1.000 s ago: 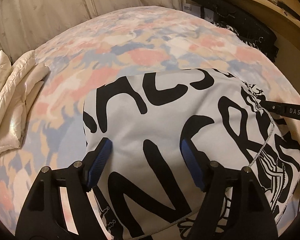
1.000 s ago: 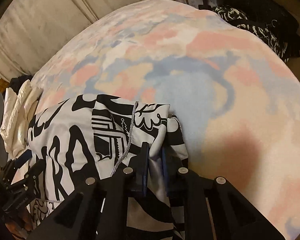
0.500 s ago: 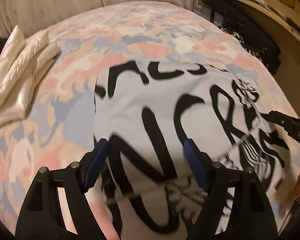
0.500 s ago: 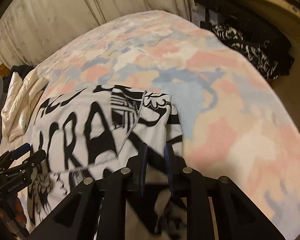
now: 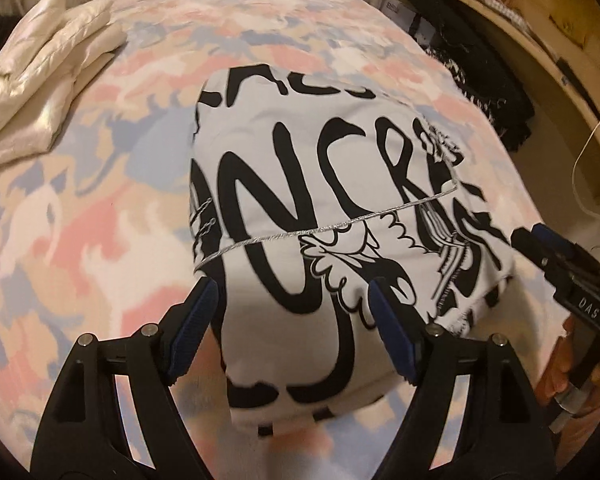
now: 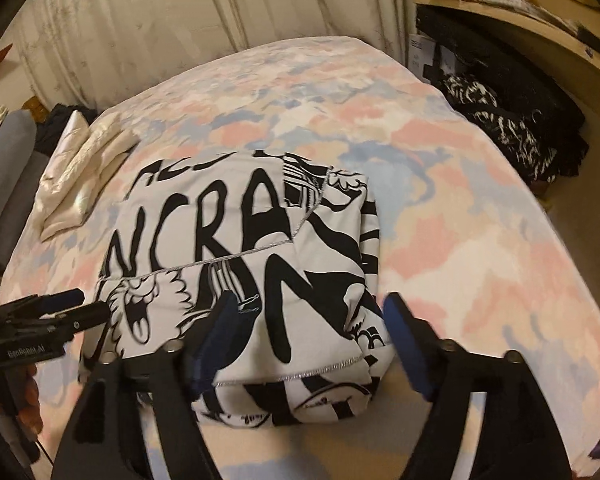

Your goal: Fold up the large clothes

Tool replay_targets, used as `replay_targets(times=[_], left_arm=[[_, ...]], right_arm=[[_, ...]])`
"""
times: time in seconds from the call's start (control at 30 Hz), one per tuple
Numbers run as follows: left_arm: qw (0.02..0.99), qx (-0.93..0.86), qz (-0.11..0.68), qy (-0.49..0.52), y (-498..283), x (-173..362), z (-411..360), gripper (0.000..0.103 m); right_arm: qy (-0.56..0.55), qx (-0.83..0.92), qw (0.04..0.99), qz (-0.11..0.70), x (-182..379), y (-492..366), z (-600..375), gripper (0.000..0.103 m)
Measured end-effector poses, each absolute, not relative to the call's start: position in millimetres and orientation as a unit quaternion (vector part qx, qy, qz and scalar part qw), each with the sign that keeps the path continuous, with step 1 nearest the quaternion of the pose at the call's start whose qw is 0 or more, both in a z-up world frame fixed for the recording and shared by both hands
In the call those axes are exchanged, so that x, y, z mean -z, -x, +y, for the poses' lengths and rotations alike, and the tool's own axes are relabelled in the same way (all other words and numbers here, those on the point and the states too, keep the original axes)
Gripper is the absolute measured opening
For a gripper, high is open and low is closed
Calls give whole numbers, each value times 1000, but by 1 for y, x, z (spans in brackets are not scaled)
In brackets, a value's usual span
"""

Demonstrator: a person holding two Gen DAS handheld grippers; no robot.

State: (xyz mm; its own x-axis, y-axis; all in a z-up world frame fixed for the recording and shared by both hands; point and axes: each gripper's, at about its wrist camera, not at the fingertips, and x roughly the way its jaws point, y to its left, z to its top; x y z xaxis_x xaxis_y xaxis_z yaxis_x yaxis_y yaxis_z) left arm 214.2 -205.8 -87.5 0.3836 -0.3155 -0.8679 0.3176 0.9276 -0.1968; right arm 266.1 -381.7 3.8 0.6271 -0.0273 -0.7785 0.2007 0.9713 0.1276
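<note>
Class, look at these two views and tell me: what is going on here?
A person with a gripper in each hand is folding a black-and-white printed garment on a bed with a pastel patterned cover. The garment lies folded into a compact bundle. The left gripper and right gripper both hang over its near edge with jaws open, gripping nothing. A cream quilted item lies off to the left.

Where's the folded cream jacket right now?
In both views the cream jacket lies at the bed's far left edge, apart from the printed shirt.

The left gripper (image 5: 292, 320) and the right gripper (image 6: 312, 336) both hover with jaws spread wide, gripping nothing, fingers pointing forward
</note>
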Motion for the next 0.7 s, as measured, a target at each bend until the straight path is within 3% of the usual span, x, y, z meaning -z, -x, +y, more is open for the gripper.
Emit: replay_targets(times=[0.33, 0.53, 0.7], left_arm=[[824, 203, 526, 50, -218, 85, -179, 77], [794, 225, 555, 100, -232, 110, -176, 77], [798, 228, 547, 109, -242, 121, -178, 86]], right_arm=[[-142, 26, 875, 461, -22, -269, -415, 88], [-178, 7, 853, 490, 4, -290, -449, 88], [-266, -22, 816, 514, 42, -309, -481, 88]])
